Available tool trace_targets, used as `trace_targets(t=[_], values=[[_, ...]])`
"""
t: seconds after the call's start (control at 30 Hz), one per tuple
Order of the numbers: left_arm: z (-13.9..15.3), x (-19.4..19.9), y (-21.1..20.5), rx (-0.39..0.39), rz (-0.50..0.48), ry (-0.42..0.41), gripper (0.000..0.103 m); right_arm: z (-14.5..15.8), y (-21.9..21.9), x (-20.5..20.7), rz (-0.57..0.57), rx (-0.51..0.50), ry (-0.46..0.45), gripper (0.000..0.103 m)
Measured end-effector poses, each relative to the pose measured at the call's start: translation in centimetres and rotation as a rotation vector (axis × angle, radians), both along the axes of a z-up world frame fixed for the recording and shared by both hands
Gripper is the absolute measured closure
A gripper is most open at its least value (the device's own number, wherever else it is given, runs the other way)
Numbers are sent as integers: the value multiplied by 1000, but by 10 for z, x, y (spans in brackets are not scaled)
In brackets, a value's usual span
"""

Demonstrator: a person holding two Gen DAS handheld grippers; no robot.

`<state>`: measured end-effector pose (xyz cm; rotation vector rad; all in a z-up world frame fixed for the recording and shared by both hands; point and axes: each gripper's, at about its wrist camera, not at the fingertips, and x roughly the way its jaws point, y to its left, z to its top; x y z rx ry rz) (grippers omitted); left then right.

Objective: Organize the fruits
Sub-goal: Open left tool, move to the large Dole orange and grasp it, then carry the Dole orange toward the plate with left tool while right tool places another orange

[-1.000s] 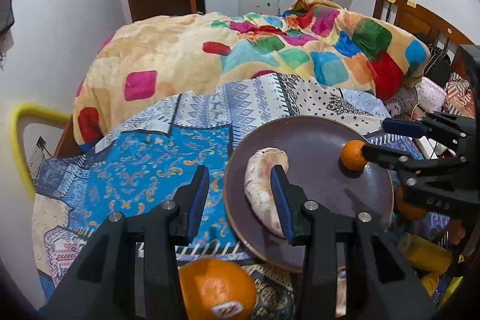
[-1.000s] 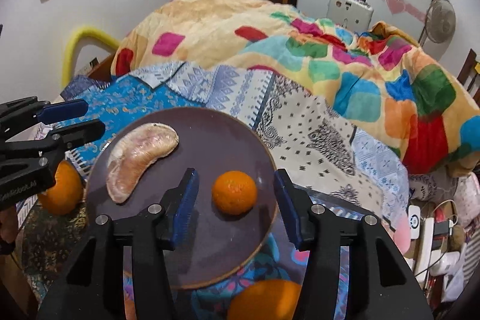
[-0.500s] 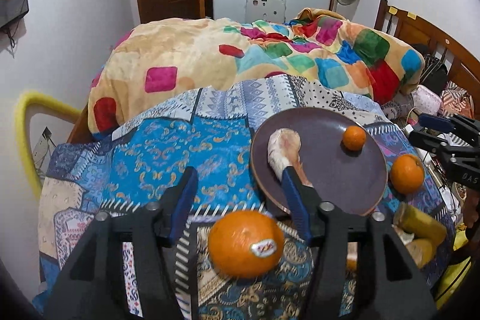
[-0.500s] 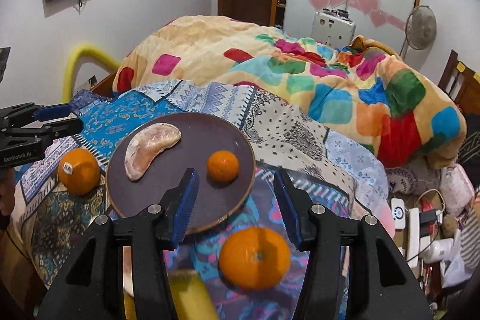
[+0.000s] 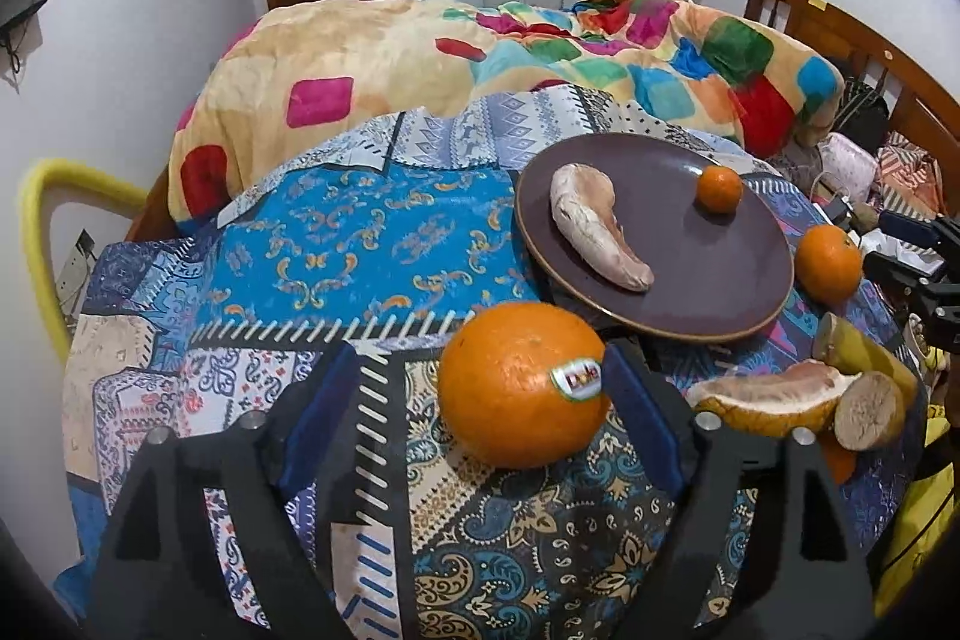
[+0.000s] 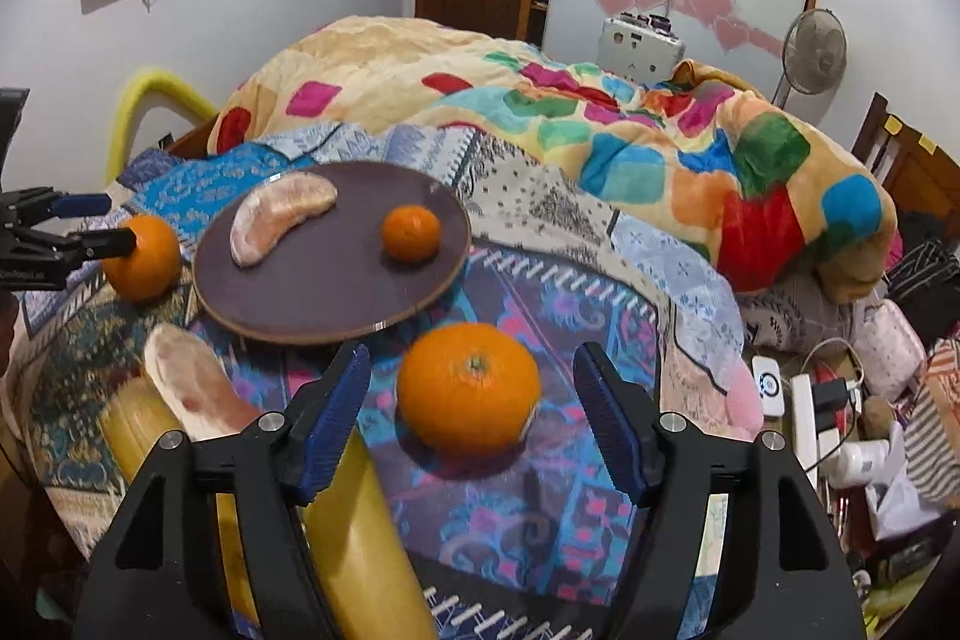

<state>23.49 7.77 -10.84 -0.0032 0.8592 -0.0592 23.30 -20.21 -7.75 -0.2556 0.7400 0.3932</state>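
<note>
Both grippers opening, one orange framed between each pair of jaws, nothing gripped yet.

Left gripper (image 5: 474, 400): jaws spreading, stickered orange (image 5: 521, 383) on the bedspread (image 5: 336, 232) sits hard against the right-side pad, wide gap on the other side; needs to shift right to centre. Right gripper (image 6: 471, 421): jaws spreading, plain orange (image 6: 468, 388) centred, clear of both pads. Plate (image 6: 336, 298) lies just beyond both, holding a pomelo segment (image 6: 279, 218) and small mandarin (image 6: 411, 232).

A yellow banana (image 6: 354, 538) runs off the bottom edge behind the right tool's (image 6: 474, 418) left finger, a pomelo wedge (image 5: 774, 400) is partly hidden by the left tool's (image 5: 474, 412) right finger, and clutter (image 6: 840, 418) beside the bed is too jumbled to identify.
</note>
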Motion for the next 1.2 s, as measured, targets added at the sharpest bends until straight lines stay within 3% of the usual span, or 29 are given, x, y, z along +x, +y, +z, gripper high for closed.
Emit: trace_targets(t=[0.17, 0.6, 0.77, 1.2], values=[[-9, 1, -7, 19, -24, 18, 17, -9, -2, -5, 2, -1, 12, 31], [-22, 10, -12, 10, -28, 36, 18, -33, -6, 18, -25, 45, 98, 32], [-23, 12, -13, -1, -42, 39, 32, -34, -6, 20, -6, 73, 118, 40], [-14, 5, -10, -14, -24, 38, 35, -23, -11, 13, -10, 80, 89, 42]])
